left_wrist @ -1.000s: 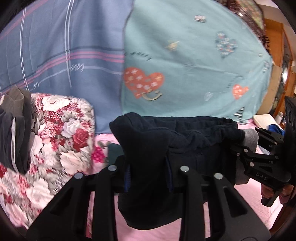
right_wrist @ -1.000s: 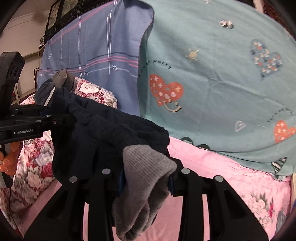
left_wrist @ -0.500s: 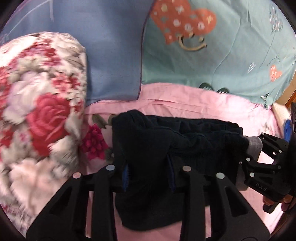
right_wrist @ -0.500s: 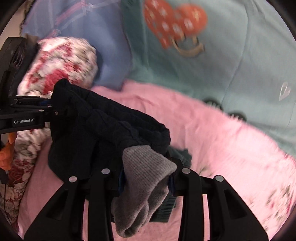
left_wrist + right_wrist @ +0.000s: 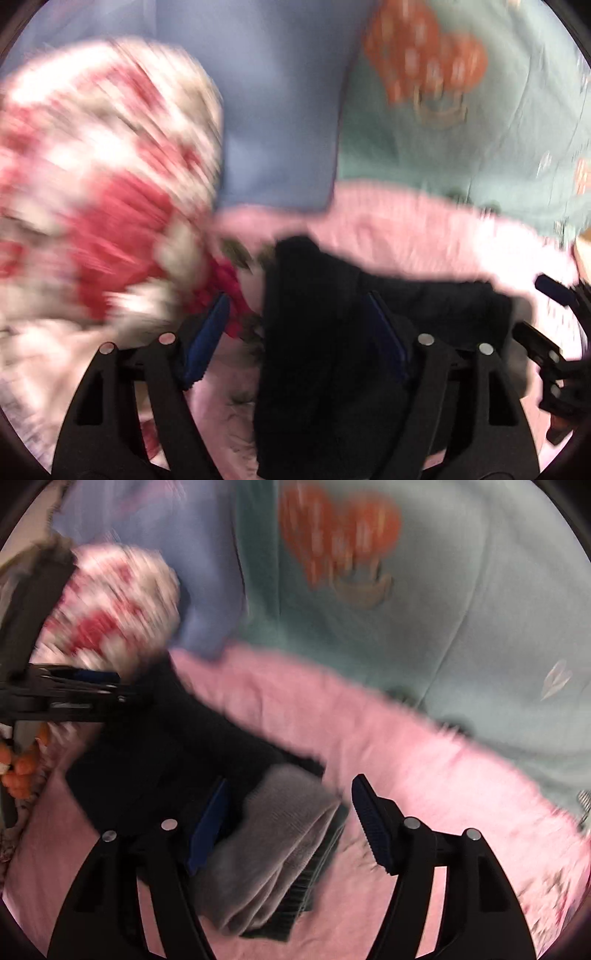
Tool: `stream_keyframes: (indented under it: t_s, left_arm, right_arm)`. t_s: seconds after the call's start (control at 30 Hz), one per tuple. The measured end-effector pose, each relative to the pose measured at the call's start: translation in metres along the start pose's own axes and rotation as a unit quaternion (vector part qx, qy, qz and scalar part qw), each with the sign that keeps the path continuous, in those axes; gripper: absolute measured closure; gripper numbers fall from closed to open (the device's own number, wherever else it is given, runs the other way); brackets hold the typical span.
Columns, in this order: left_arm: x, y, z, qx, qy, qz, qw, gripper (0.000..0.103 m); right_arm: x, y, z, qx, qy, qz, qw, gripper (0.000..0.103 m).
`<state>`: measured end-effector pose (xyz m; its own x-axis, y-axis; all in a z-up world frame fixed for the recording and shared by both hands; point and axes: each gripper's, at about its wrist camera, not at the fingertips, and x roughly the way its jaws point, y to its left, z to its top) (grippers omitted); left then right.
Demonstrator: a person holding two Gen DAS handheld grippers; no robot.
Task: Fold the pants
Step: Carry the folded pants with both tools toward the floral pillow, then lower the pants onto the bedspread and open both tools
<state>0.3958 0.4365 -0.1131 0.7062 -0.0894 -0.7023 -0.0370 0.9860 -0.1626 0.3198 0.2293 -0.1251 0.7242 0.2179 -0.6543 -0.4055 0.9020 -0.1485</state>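
Pink bedding (image 5: 406, 738) covers the surface under both cameras, with a blue cloth (image 5: 280, 110) and a teal sheet with orange hearts (image 5: 461, 609) hanging behind it; both views are smeared by motion. Left of the dark pants (image 5: 332, 350) in the left wrist view, a red-and-white floral quilt (image 5: 103, 184) fills the frame, far larger than in the right wrist view, where it is a small bundle (image 5: 118, 609) above the pants' left end. The left gripper (image 5: 295, 339) has its fingers spread wide: the left blue pad (image 5: 207, 343) stands clear of the cloth, and the pants lie down on the pink bedding against the right pad, nothing pinched. From this side only dark fabric shows, running right towards the right gripper (image 5: 554, 354) at the frame's edge. The right wrist view shows what the left cannot: the pants (image 5: 166, 746) end in a grey ribbed cuff (image 5: 280, 834), folded and lying between the parted fingers of the right gripper (image 5: 291, 819), nearer the left pad and apart from the right one. Left of the pants there, the left gripper (image 5: 66, 698) is seen side-on beside the pants' far end, its opening hard to judge from that angle.
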Motion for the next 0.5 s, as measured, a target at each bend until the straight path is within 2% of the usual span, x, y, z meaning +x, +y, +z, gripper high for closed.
stream_keyframes:
  t_s: [0.03, 0.1, 0.13, 0.17, 0.23, 0.3, 0.4, 0.43, 0.5]
  left_arm:
    - [-0.012, -0.002, 0.002, -0.006, -0.017, -0.014, 0.9997, 0.027]
    - [-0.017, -0.013, 0.002, -0.003, -0.014, -0.054, 0.9984, 0.027]
    - [-0.013, -0.021, -0.001, 0.008, -0.009, -0.07, 0.9975, 0.026]
    - [-0.005, -0.029, -0.006, 0.023, -0.004, -0.064, 0.9977, 0.026]
    - [0.016, -0.038, -0.018, 0.04, 0.028, -0.035, 0.9982, 0.026]
    - [0.043, -0.037, -0.037, 0.042, 0.072, -0.026, 0.9962, 0.026]
    - [0.043, -0.046, -0.048, 0.078, 0.046, 0.005, 0.9959, 0.024]
    - [0.037, -0.049, -0.045, 0.078, 0.053, 0.012, 0.9954, 0.025]
    - [0.016, -0.045, -0.038, 0.049, 0.053, -0.004, 0.9974, 0.026]
  right_arm:
    - [-0.016, 0.002, 0.003, 0.003, -0.03, 0.006, 1.0, 0.034]
    - [-0.032, 0.009, 0.008, 0.009, -0.06, 0.038, 0.997, 0.037]
    - [-0.026, 0.014, 0.01, 0.008, -0.052, 0.055, 0.997, 0.046]
    - [-0.019, 0.016, 0.009, 0.009, -0.042, 0.064, 0.997, 0.056]
    - [0.011, 0.015, 0.001, 0.026, 0.004, 0.064, 0.998, 0.061]
    - [0.041, 0.001, -0.016, 0.062, 0.045, 0.057, 0.995, 0.063]
    - [0.051, -0.012, -0.031, 0.092, 0.048, 0.08, 0.991, 0.063]
    - [0.047, -0.011, -0.027, 0.092, 0.054, 0.075, 0.991, 0.063]
    - [0.018, -0.004, -0.016, 0.083, 0.038, 0.062, 0.994, 0.061]
